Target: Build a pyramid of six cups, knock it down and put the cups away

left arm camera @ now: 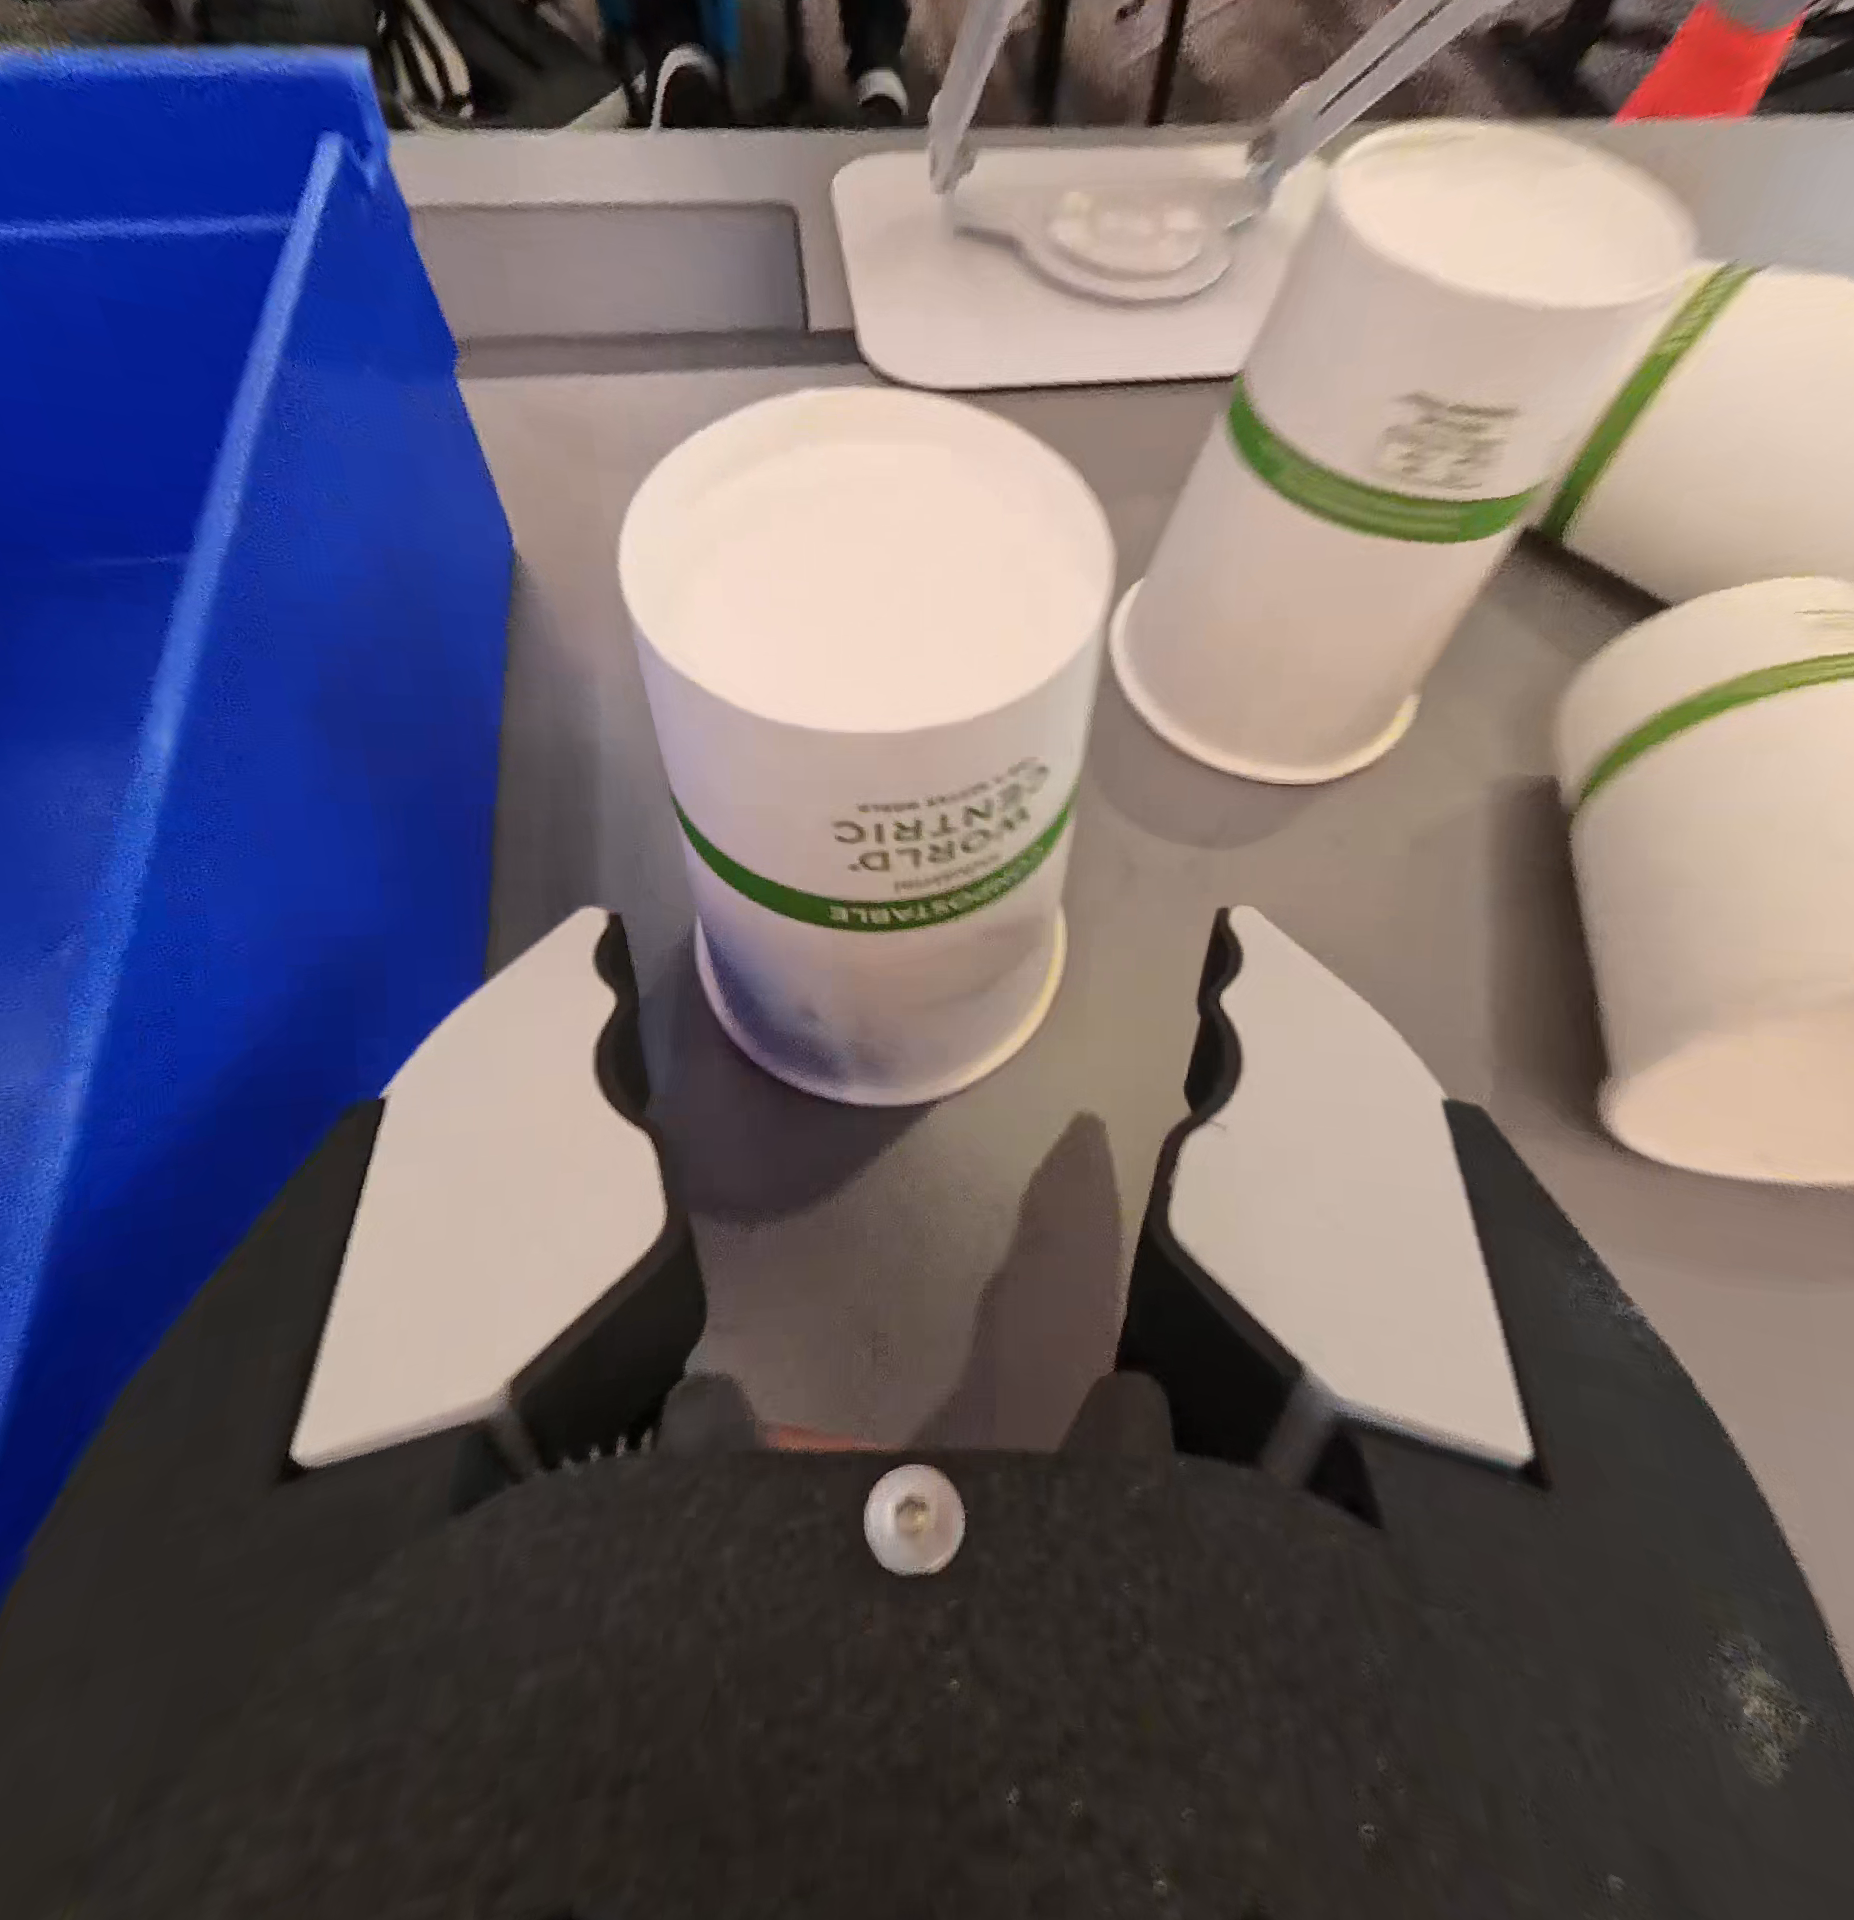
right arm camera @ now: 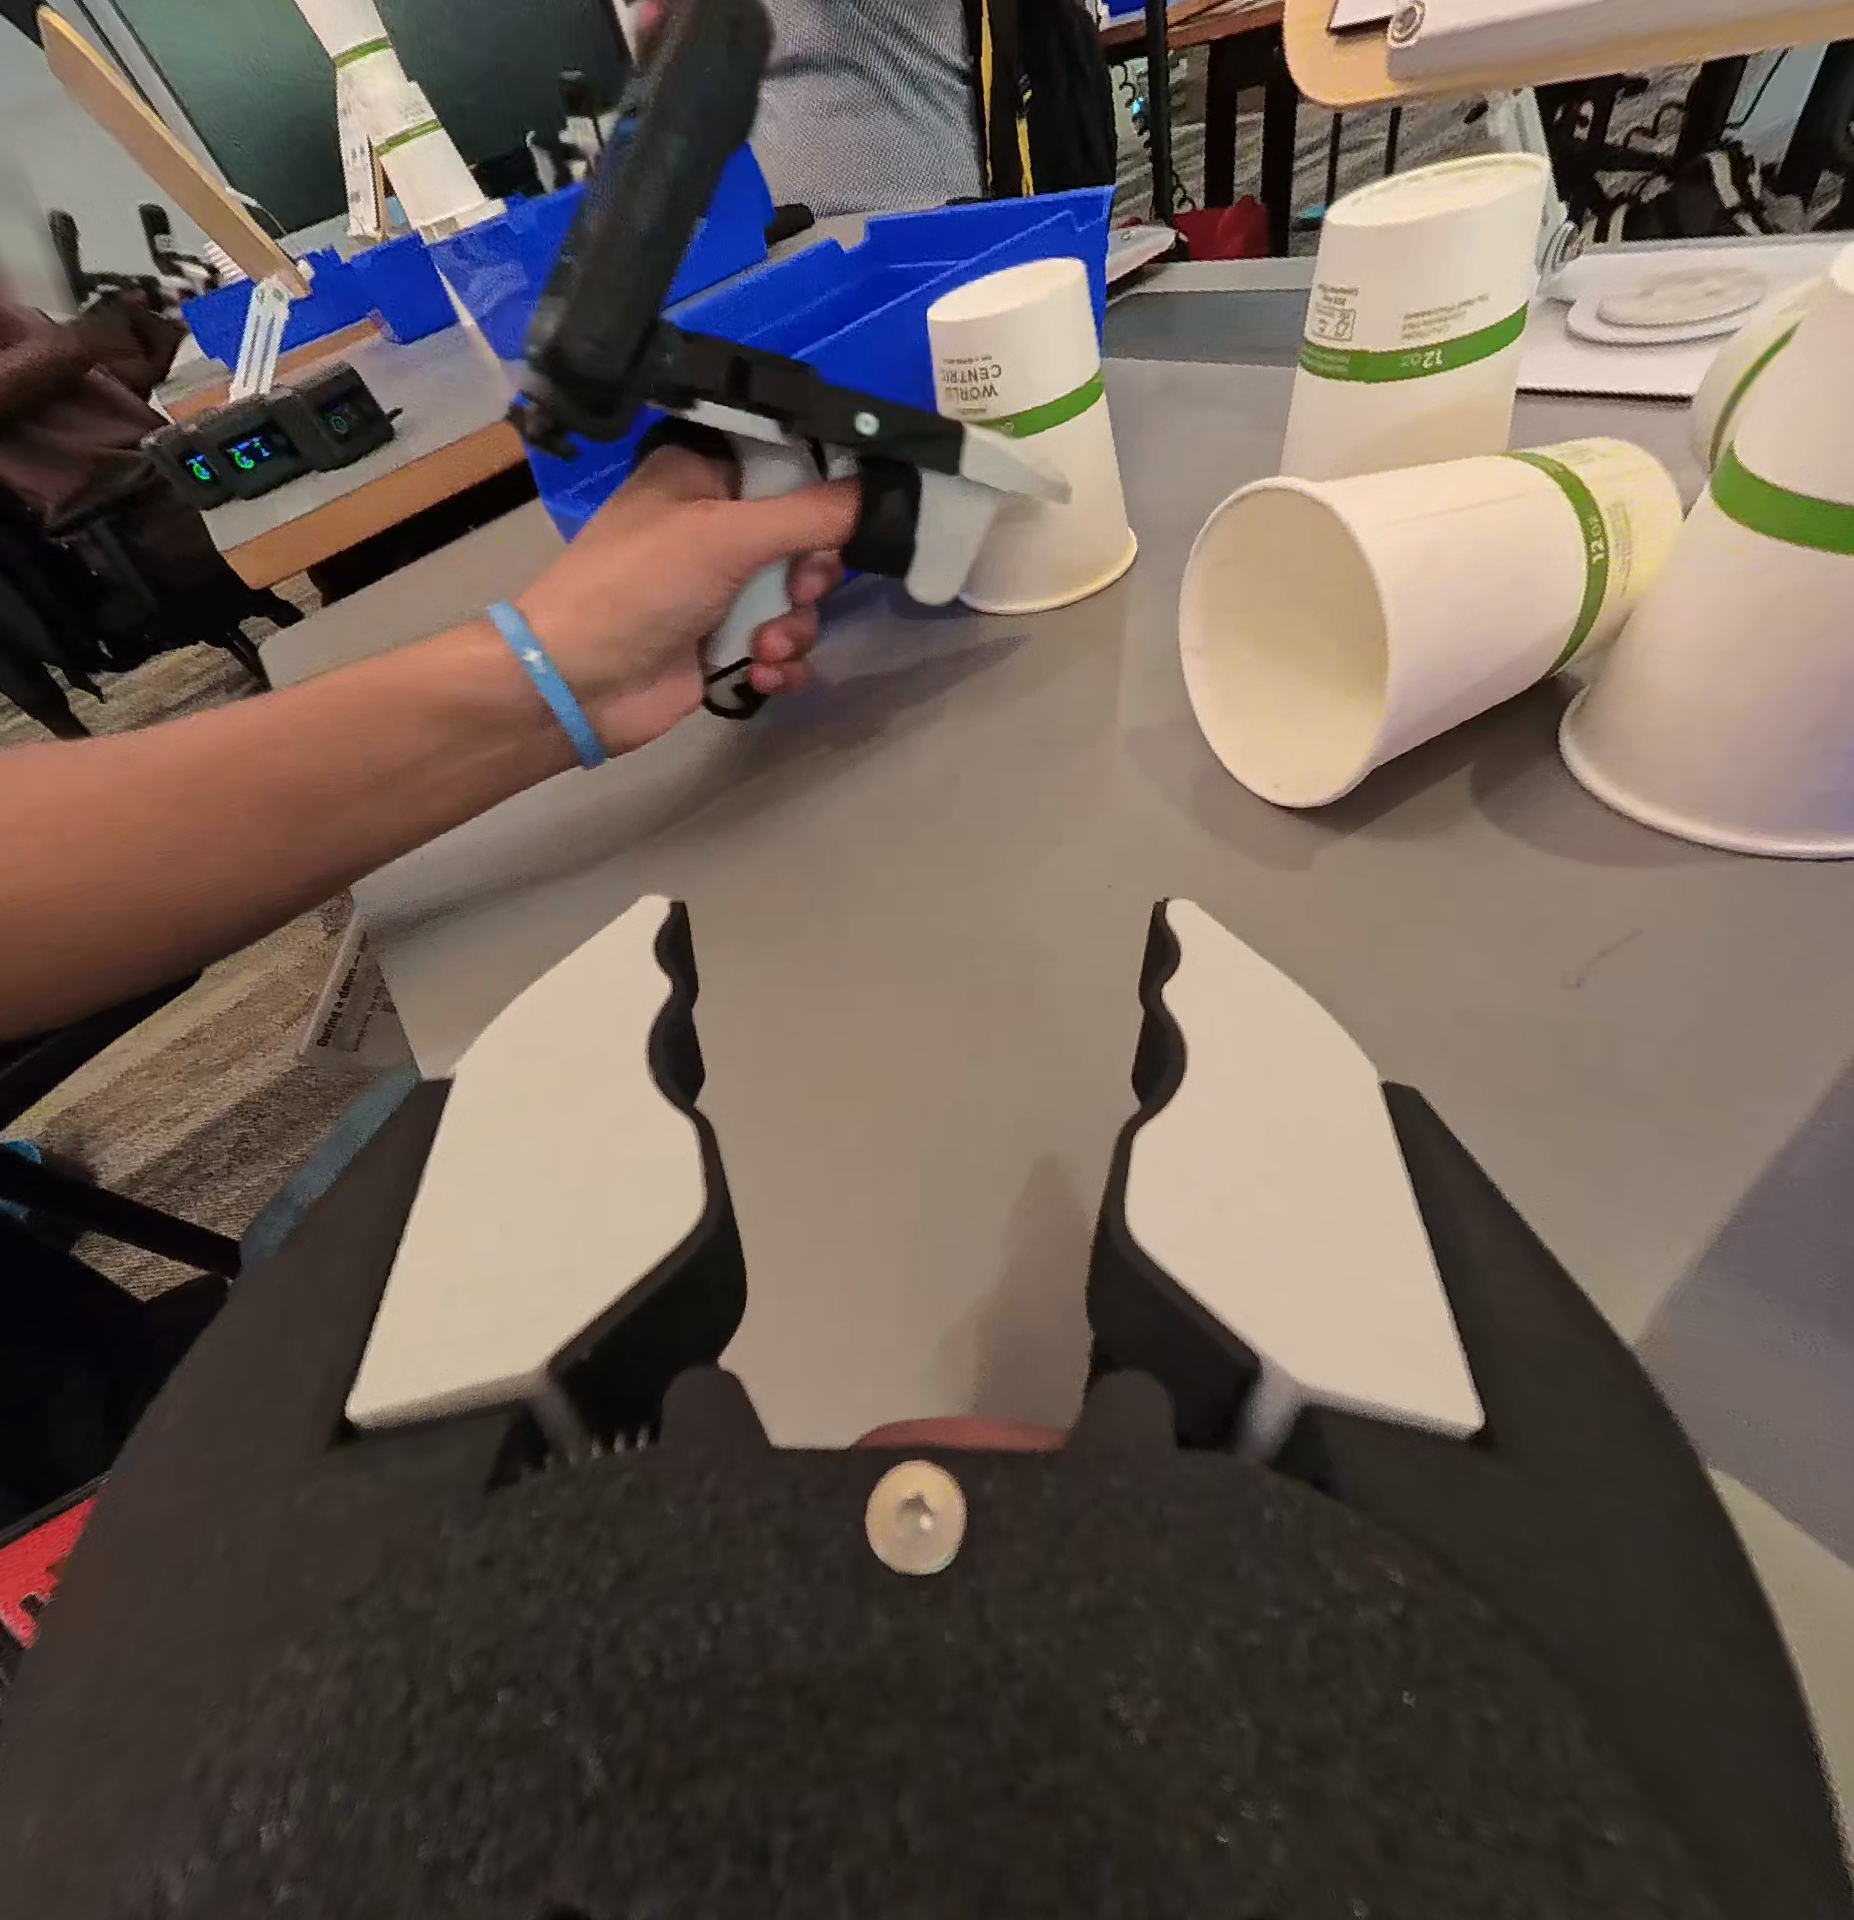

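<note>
White paper cups with green bands stand and lie on the grey table (right arm camera: 902,831). In the left wrist view one upside-down cup (left arm camera: 861,727) stands just ahead of my open, empty left gripper (left arm camera: 912,935). A second upside-down cup (left arm camera: 1401,447) stands behind and to the right of it. Two more cups (left arm camera: 1733,883) show at the right edge. In the right wrist view my right gripper (right arm camera: 918,914) is open and empty over bare table. A cup lying on its side (right arm camera: 1422,613) is ahead to the right. The left gripper (right arm camera: 1006,478) reaches the near upside-down cup (right arm camera: 1037,436).
A blue bin (left arm camera: 175,623) stands along the left, close to the near cup; it also shows in the right wrist view (right arm camera: 881,281). A white mat with a clear stand (left arm camera: 1058,270) lies at the table's far edge. A person's hand and forearm (right arm camera: 383,727) hold the left gripper.
</note>
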`<move>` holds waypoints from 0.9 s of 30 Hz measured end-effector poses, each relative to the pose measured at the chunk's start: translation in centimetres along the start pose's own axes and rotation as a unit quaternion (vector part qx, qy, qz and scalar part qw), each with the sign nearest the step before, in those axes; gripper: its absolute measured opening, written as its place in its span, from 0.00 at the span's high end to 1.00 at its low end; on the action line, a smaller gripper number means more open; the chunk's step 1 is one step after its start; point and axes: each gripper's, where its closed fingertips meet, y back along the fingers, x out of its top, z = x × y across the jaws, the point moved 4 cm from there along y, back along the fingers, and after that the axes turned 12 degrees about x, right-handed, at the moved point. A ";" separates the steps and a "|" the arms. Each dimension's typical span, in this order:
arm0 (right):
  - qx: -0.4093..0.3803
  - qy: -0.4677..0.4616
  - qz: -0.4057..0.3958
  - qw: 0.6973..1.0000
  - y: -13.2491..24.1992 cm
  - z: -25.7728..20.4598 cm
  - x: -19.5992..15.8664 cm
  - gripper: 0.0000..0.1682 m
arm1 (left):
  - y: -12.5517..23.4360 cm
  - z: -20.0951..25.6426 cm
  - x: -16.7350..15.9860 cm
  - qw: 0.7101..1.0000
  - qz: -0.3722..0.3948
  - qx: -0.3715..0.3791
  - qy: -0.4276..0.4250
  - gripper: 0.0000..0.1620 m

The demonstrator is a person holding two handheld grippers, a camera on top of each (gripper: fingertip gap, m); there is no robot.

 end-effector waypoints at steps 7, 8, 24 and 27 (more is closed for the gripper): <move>0.010 -0.008 -0.014 1.000 -0.2 0.1 -0.6 0.52 | -3.5 0.0 -1.2 0.998 -0.052 0.024 -0.040 0.42; 0.012 -0.010 -0.017 1.000 -0.3 0.2 -0.7 0.52 | -3.6 0.1 -1.1 0.997 -0.049 0.022 -0.047 0.47; 0.015 -0.012 -0.007 1.000 0.3 1.5 0.2 0.55 | 10.9 1.5 4.1 0.921 -0.087 -0.342 -0.167 0.48; 0.003 0.040 0.016 0.999 0.3 1.6 2.3 0.56 | 14.0 1.5 5.5 0.884 -0.093 -0.449 -0.092 0.48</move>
